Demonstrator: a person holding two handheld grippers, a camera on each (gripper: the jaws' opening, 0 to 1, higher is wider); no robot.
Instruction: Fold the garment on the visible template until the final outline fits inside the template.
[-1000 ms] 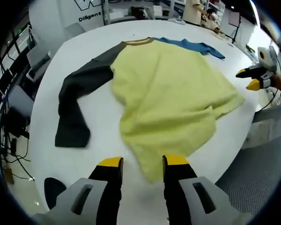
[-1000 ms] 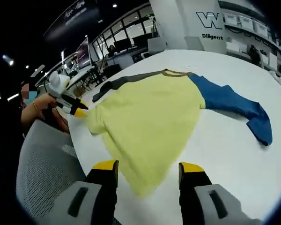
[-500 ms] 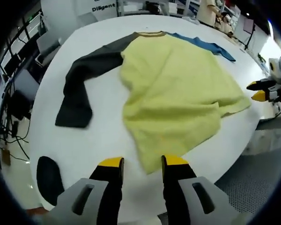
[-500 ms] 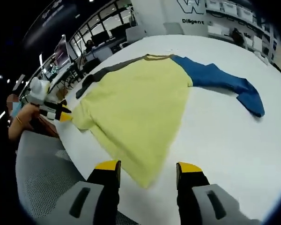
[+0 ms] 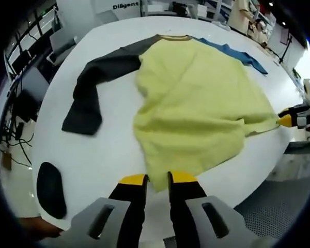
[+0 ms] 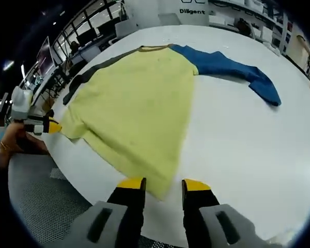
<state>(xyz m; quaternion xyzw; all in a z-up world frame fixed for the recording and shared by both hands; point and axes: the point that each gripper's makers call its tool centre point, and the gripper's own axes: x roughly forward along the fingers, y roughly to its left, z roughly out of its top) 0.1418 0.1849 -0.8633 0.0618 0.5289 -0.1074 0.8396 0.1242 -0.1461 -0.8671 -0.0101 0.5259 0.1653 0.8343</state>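
In the left gripper view, the left gripper (image 5: 157,181) is at the near edge of the white table (image 5: 111,155), and its yellow-tipped jaws stand close together on both sides of the lowest corner of the long-sleeved shirt (image 5: 196,98); whether they already pinch the cloth, I cannot tell. To the left of the jaws, near the table edge, lies a dark oval patch (image 5: 50,189). Further away, the yellow body of the shirt lies spread on the table, with some folds along its left side. Its dark grey sleeve (image 5: 90,88) bends to the left and down, a thing which the other view shows only as a thin strip. The blue sleeve (image 5: 236,51) goes away to the far right, and the brown collar (image 5: 174,37) is at the far end. At the right edge of this view, the right gripper (image 5: 288,119) touches the other hem corner. In the right gripper view, the right gripper (image 6: 163,185) has its jaws narrowly apart around the near hem corner of the shirt (image 6: 139,103), and again I cannot tell whether they grip it. Here the blue sleeve (image 6: 232,72) lies fully open on the table (image 6: 248,144). At the left, the left gripper (image 6: 41,125) is at the other corner, held by a hand (image 6: 10,139). Behind the table, there are desks and a wall with lettering.
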